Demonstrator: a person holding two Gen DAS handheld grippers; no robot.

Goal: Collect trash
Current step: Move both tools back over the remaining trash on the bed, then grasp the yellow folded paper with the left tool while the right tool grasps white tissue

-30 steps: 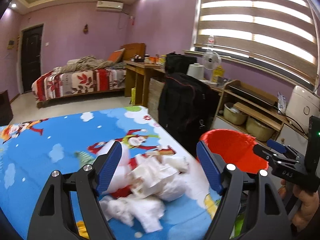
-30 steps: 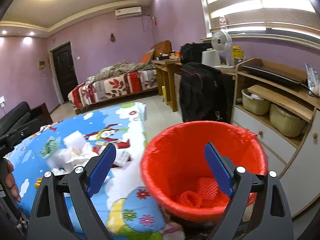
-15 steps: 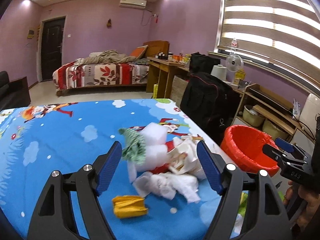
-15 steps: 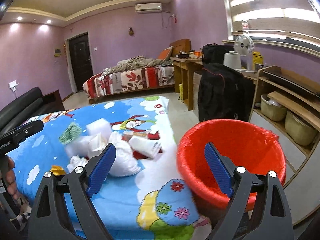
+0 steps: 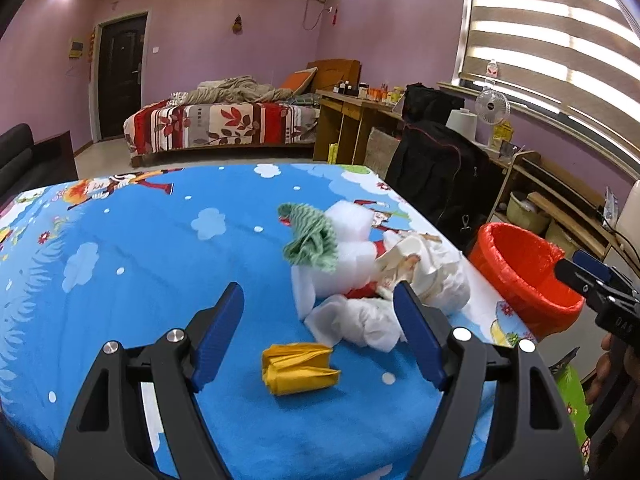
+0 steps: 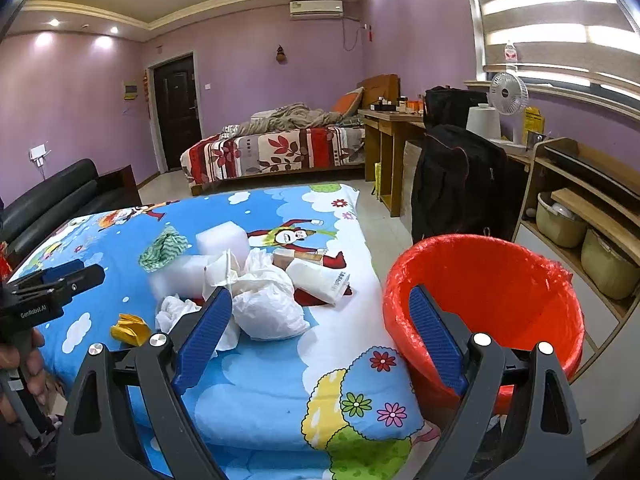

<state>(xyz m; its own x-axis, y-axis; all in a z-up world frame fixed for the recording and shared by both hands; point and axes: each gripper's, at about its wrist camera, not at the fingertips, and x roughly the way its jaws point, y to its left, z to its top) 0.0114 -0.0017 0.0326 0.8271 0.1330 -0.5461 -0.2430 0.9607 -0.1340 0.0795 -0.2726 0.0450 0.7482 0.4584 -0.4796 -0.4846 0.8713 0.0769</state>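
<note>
Left claw open, yellow wrapper lying crosswise btwn fingers

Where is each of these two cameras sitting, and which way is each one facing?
Left wrist: rides the left gripper, looks along its open fingers at the yellow wrapper; the other hand's gripper shows at right.
Right wrist: rides the right gripper, open, facing the red bin; a hand shows at left.
Shared: blue bedspread, white trash pile, bin.
</note>
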